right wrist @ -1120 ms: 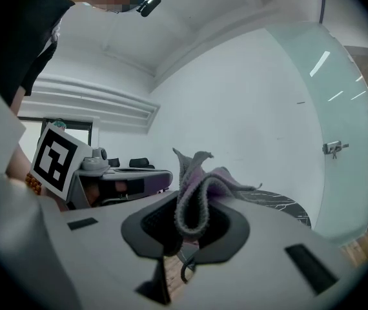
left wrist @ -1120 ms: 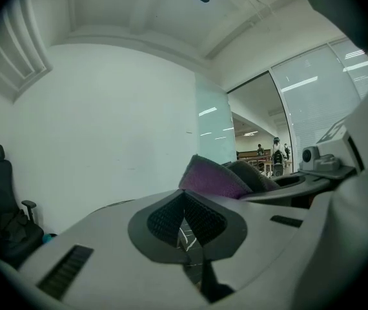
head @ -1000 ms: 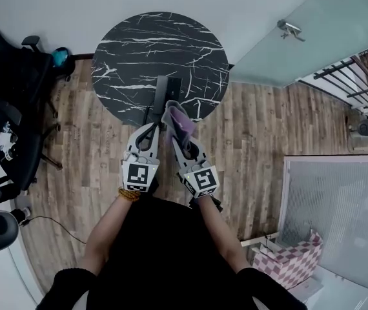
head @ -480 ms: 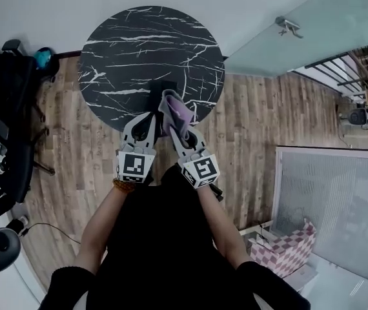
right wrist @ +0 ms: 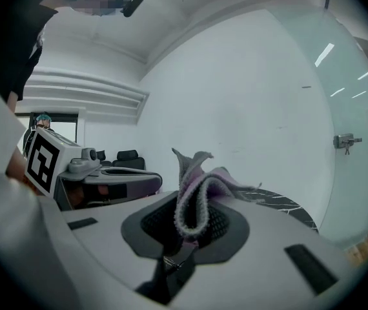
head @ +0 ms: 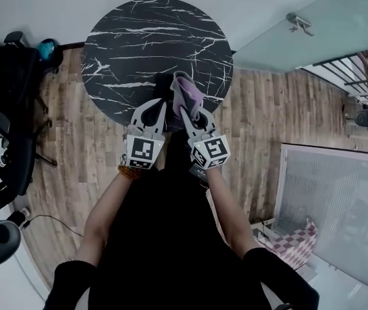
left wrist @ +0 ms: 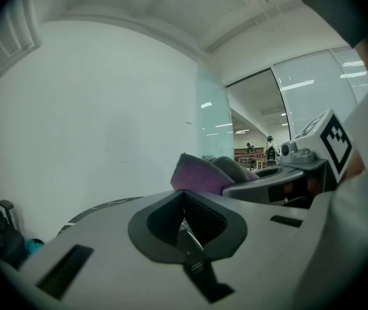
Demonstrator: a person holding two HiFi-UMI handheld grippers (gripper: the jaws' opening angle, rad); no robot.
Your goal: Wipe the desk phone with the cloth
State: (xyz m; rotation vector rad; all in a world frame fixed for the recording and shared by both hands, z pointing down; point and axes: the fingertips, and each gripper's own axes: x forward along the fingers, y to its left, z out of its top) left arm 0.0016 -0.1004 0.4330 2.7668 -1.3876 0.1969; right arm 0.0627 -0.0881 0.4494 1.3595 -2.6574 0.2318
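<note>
A round black marble table [head: 139, 37] stands ahead of me. On its near edge sits the dark desk phone [head: 164, 82], partly hidden behind my grippers. My right gripper [head: 187, 113] is shut on a purple and grey cloth [head: 188, 93], which sticks up over the table's near edge just right of the phone. The right gripper view shows the folded cloth [right wrist: 197, 192] pinched between the jaws. My left gripper [head: 157, 108] hovers just before the phone, shut with nothing in it. Its own view looks over the shut jaws [left wrist: 184, 212] at the cloth [left wrist: 200, 175] beside it.
Black office chairs [head: 3, 108] stand on the wooden floor to the left, with a teal object [head: 45, 47] near the wall. A glass door with a metal handle [head: 298, 22] is at the right. A pink checked box [head: 294, 244] sits at the lower right.
Both grippers have shifted a little to the right and stay together at the table's near edge. The cloth remains held in the right gripper.
</note>
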